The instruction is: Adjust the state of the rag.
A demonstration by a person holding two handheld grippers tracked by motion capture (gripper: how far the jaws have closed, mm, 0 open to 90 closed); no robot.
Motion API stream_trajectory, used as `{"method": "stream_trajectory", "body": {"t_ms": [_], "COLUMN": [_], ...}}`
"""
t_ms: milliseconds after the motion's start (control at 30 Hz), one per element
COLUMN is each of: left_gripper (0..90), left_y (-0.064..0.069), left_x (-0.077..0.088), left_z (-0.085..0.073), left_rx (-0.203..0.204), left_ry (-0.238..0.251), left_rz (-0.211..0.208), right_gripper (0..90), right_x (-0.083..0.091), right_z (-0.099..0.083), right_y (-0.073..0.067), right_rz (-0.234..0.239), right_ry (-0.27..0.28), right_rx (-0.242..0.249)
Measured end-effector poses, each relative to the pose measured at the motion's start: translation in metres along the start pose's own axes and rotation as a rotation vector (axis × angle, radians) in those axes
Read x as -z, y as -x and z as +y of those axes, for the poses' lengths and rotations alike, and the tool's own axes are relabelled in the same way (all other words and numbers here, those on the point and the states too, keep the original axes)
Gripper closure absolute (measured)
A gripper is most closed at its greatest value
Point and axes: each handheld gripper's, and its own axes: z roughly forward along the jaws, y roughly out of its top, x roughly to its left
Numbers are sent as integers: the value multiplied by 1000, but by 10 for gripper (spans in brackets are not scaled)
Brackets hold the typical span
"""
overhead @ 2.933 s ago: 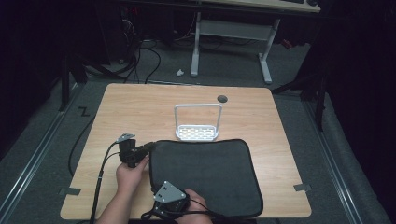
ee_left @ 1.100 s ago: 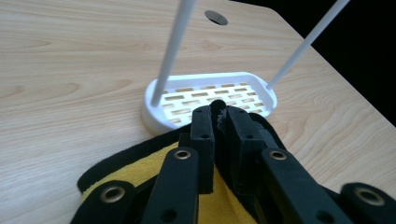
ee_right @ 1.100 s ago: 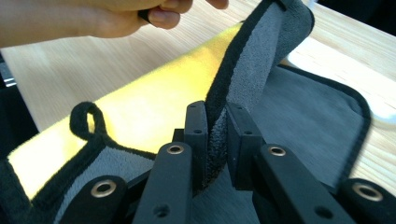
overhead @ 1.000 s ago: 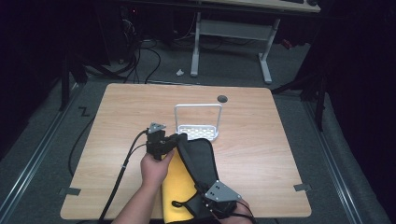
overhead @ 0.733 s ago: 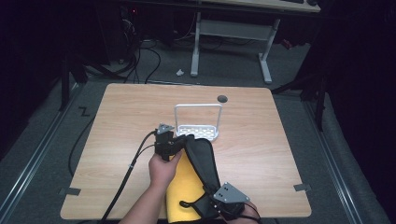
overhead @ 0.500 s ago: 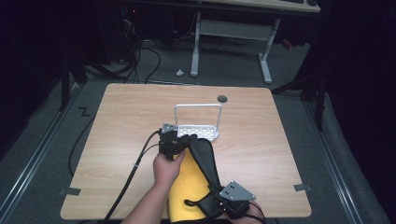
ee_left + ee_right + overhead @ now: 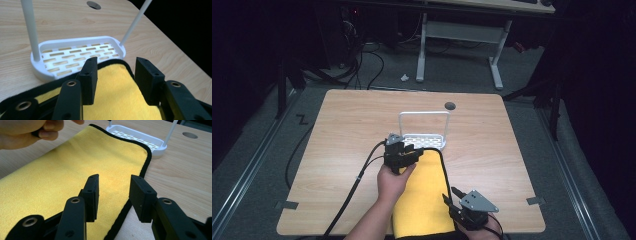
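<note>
Cloth (image 7: 421, 200) lying folded on the table (image 7: 337, 125), yellow side up, black hem round the edge, far end touching the white rack (image 7: 423, 140). Soft and limp, light, fuzzy pile, so not slippery; no stiffness to lean on, likely to sag and unfold if lifted by one point. Left gripper (image 7: 113, 72) over the far corner, jaws just opened, spread apart with nothing pinched, cloth lying loose beneath. Right gripper (image 7: 113, 192) at the near right edge, jaws just opened too, standing wide over the hem, nothing held. Best hold: the black hem at the corners, pinched through both layers, one corner per gripper, keeping the fold together. Possibly a slight bulge along the right edge, hard to tell from the high view. Rack frame close by; worth keeping the far corner off it.
</note>
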Motion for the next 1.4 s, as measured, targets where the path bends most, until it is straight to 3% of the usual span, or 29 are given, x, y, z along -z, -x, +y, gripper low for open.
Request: {"method": "stream_trajectory", "body": {"t_ms": [200, 400, 533, 667, 733, 833, 933, 1033, 1200, 1400], "left_gripper": [587, 629, 628, 628, 638, 667, 694, 803, 887, 887], "left_y": [-6, -14, -8, 1, 0, -1, -6, -7, -12, -11], "left_x": [23, 50, 69, 73, 71, 68, 68, 69, 71, 73], "left_z": [-28, -60, -81, -97, -101, -100, -100, -101, -101, -101], "left_rx": [-102, -112, -80, -135, -167, -254, -240, -273, -267, -272], "left_ry": [-71, -116, -143, -168, -164, -186, -185, -180, -186, -207], "left_rz": [26, 9, -62, -66, -37, 16, 18, 41, 19, -14], "right_gripper": [620, 623, 624, 619, 615, 627, 708, 882, 900, 900], "right_x": [-8, -13, -16, -22, -28, -43, -61, -85, -112, -99], "right_z": [-3, -6, -7, -7, -3, 6, 20, 30, 30, 19], "right_y": [2, 3, 2, 4, 6, 10, 19, 25, 25, 22], "right_rz": [10, 8, 10, 15, 16, 11, -3, -9, -22, -1], "right_ry": [-34, -55, -64, -77, -76, -100, -109, -163, -247, -243], "right_rx": [1, 2, 6, 9, 0, 18, 24, 24, 43, 56]}}
